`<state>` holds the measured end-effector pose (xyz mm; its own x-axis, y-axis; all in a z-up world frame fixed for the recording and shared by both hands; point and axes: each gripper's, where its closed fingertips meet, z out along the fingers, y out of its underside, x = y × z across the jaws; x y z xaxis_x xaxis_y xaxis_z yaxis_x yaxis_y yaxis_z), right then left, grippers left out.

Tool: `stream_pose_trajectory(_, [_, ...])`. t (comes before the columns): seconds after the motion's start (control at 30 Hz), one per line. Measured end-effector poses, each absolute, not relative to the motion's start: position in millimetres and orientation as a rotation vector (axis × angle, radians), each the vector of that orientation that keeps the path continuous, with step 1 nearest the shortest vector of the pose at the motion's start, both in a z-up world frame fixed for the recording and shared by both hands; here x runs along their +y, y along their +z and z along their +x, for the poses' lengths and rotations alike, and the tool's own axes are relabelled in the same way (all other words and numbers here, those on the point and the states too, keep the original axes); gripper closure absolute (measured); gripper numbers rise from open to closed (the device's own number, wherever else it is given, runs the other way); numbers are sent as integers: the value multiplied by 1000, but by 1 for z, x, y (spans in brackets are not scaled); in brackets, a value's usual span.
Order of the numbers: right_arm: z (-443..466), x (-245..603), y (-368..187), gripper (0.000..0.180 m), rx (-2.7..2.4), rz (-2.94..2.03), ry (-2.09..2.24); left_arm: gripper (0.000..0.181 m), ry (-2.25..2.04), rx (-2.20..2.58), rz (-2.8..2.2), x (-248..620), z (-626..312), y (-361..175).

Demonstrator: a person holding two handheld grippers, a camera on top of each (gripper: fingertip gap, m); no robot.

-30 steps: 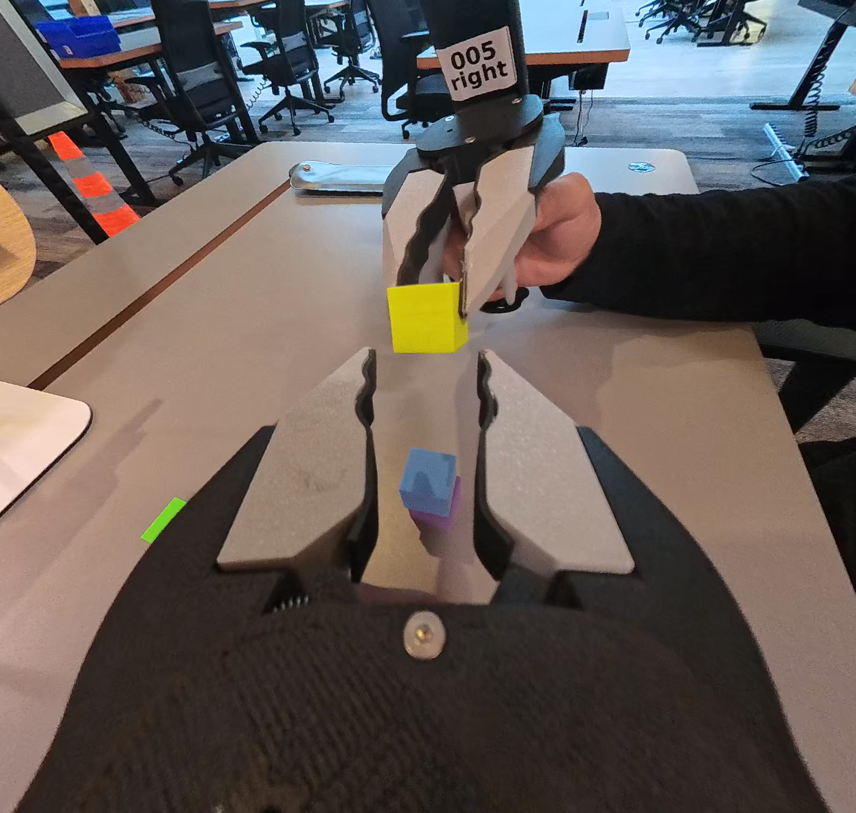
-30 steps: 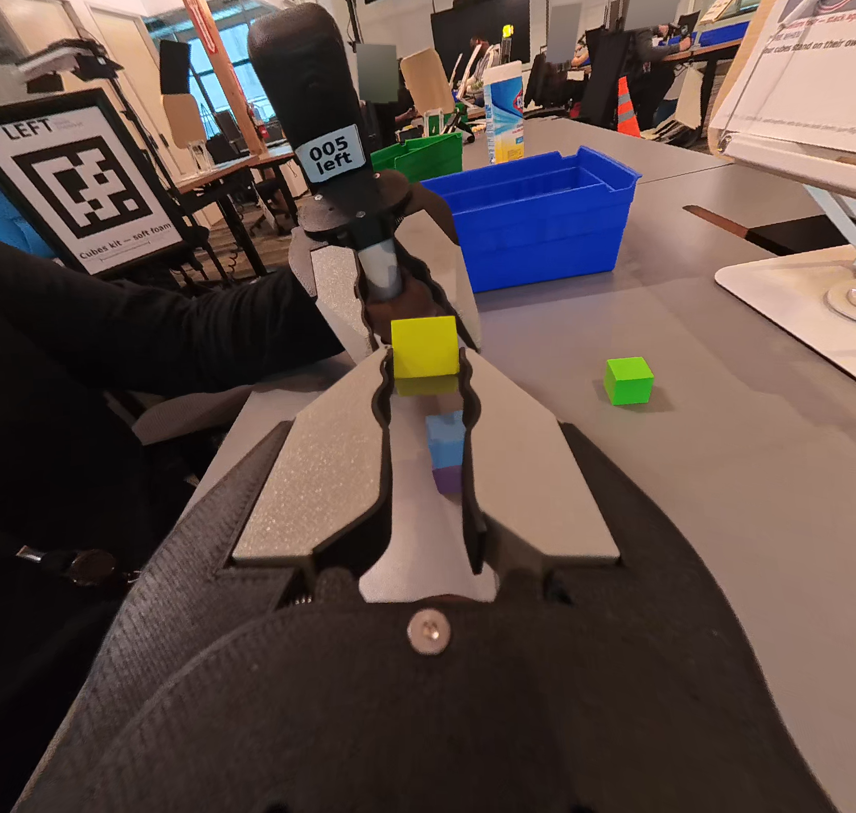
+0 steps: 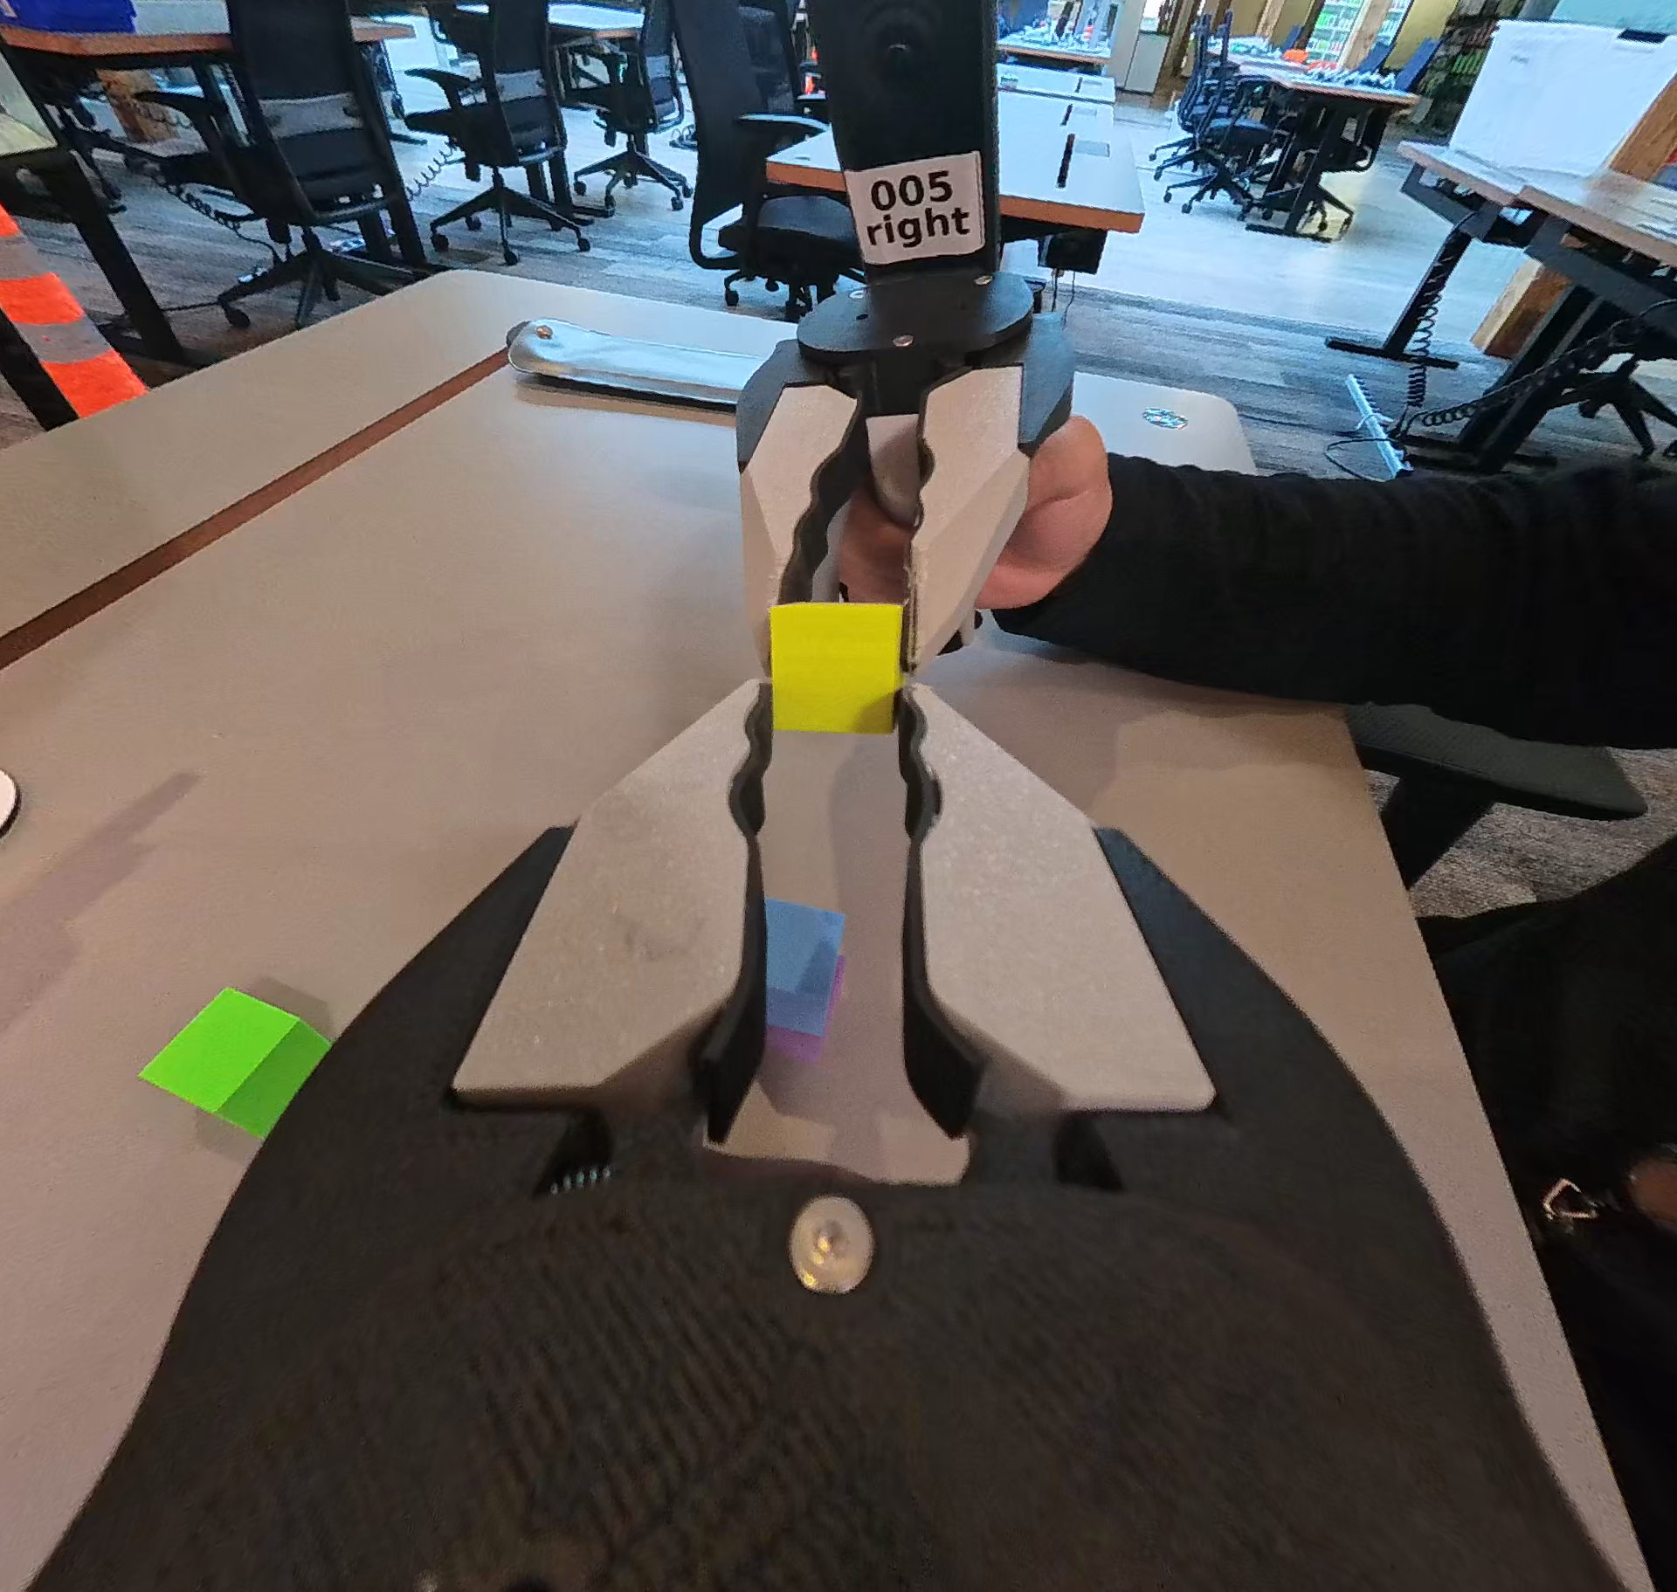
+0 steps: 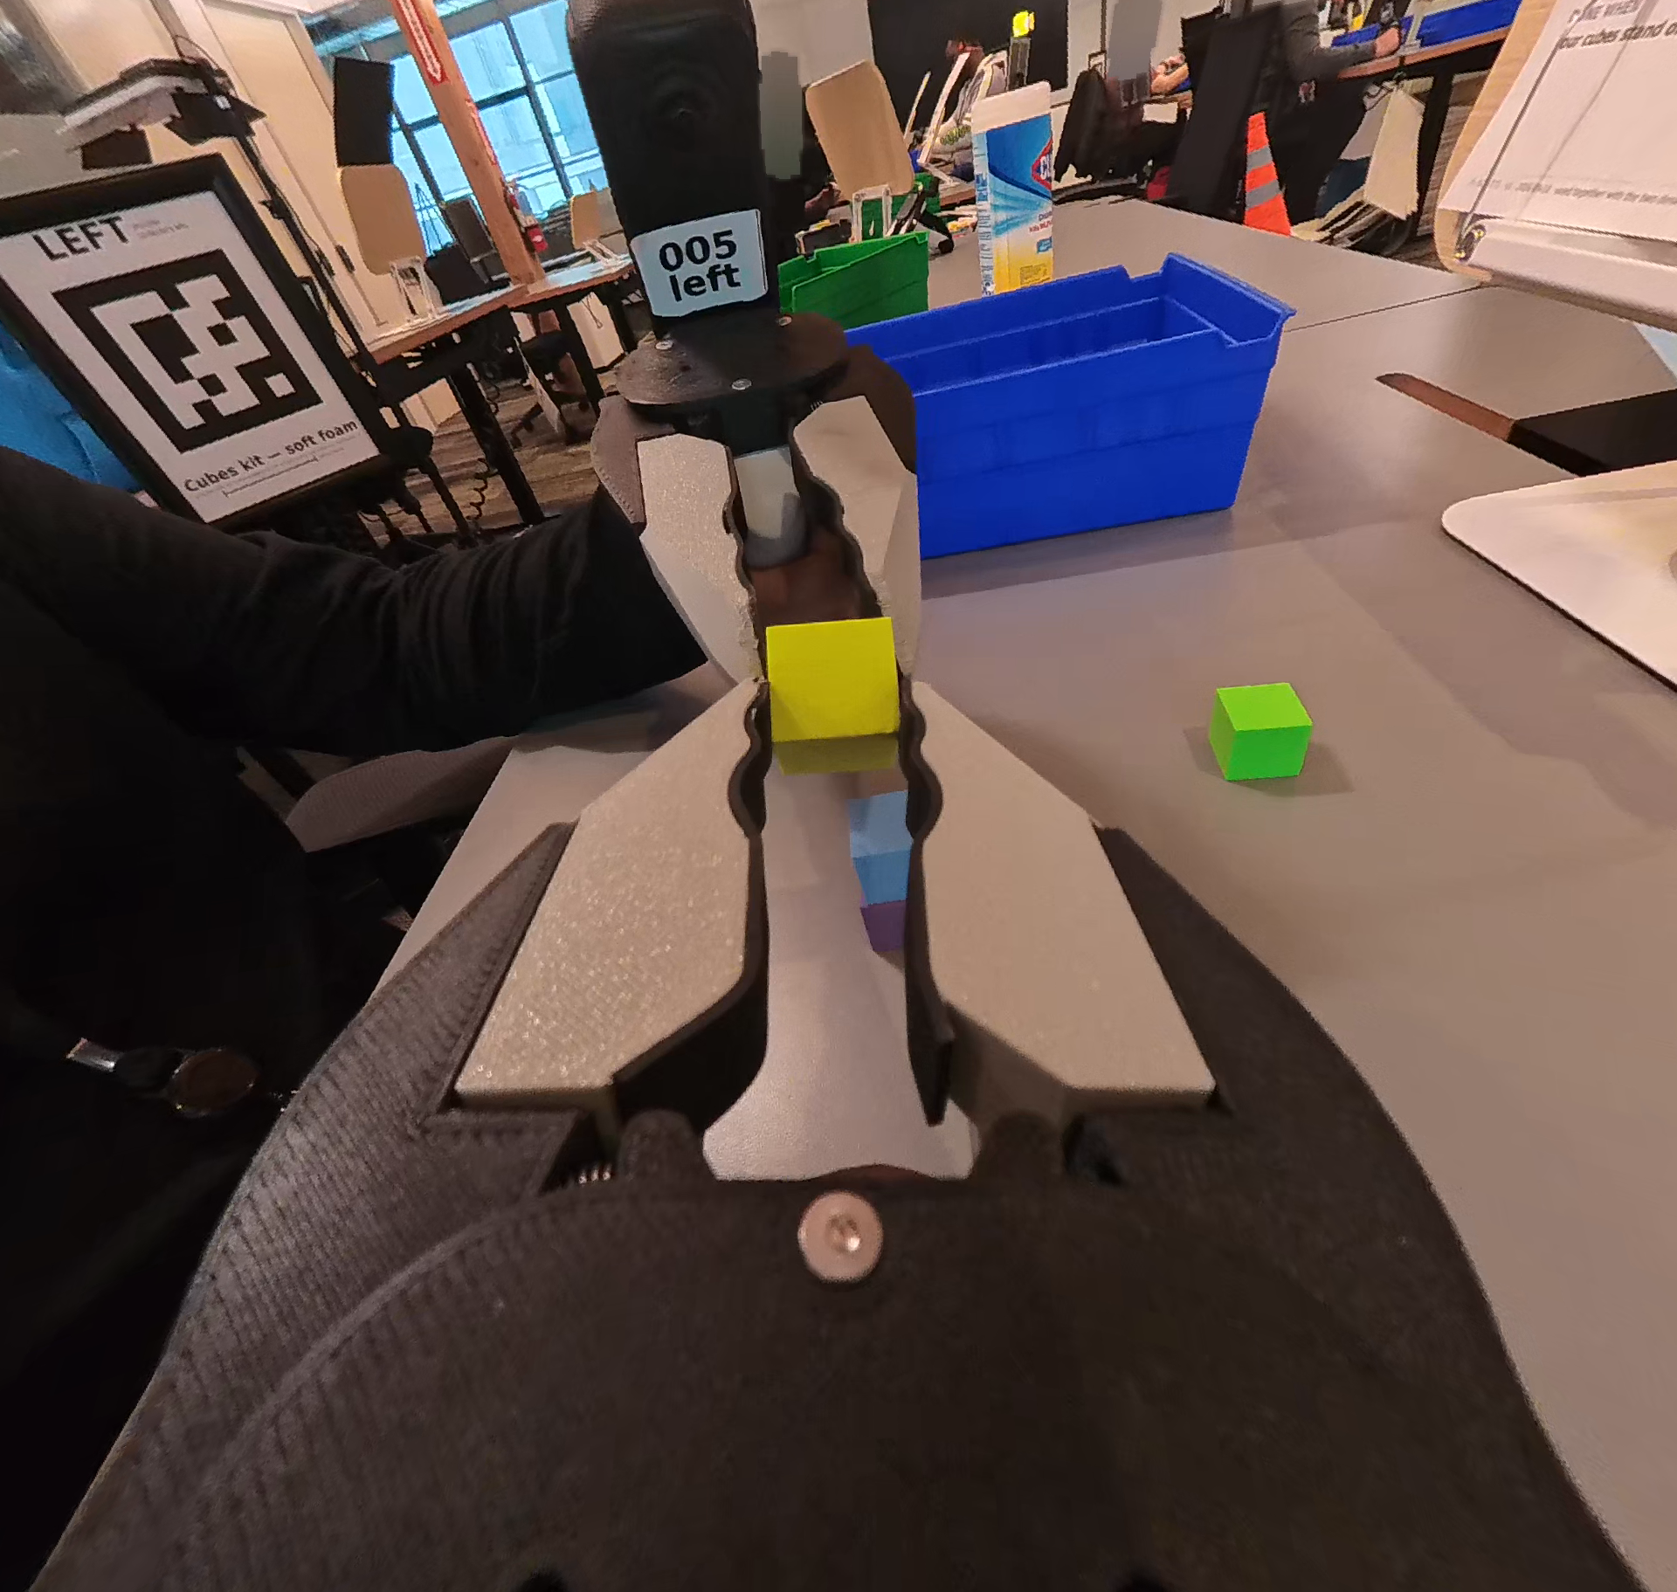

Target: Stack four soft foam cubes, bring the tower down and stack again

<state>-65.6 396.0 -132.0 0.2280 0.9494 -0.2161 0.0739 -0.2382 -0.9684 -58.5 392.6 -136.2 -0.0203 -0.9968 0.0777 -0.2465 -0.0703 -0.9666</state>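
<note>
- On the grey desk (image 4: 1361,959), well in from its edges, both hand-held grippers are meeting tip to tip above a short stack of cubes.
- Toward the far edge of the desk in the right wrist view, a blue bin (image 4: 1080,423) is standing, with a green bin (image 4: 858,278) and a wipes canister (image 4: 1014,187) behind it.
- The right gripper (image 4: 833,705) is pinching the yellow cube (image 4: 830,677) between its fingertips, jaws narrowed to the cube's width, cube held in the air.
- The left gripper (image 3: 833,709) is also bracketing the yellow cube (image 3: 835,668) at its fingertips, jaws at about the cube's width; whether it is actually squeezing, I cannot tell.
- Below the held cube, a blue cube (image 4: 880,845) is sitting on a purple cube (image 4: 885,924), slightly offset, on the desk.
- The yellow cube is hanging clear above that stack, not touching it.
- A green cube (image 4: 1260,730) is lying alone on the desk, well apart from the stack, on the side toward the blue bin.
</note>
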Motion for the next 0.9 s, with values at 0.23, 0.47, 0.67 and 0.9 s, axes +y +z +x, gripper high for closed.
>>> stream_pose_trajectory(0.23, [-68,395,-135,155,-1014,-1555,1147,154,-1119,1411,-1424,391,-58,-140])
stream_pose_trajectory(0.47, [-70,393,-139,154,-1030,-1569,1154,155,-1111,1449,-1416,391,-60,-143])
stream_pose_trajectory(0.67, [-64,401,-133,150,-962,-1562,1147,155,-1112,1432,-1420,399,-66,-141])
stream_pose_trajectory(0.9, [-61,406,-135,145,-907,-1591,1206,155,-1148,1419,-1446,406,-74,-144])
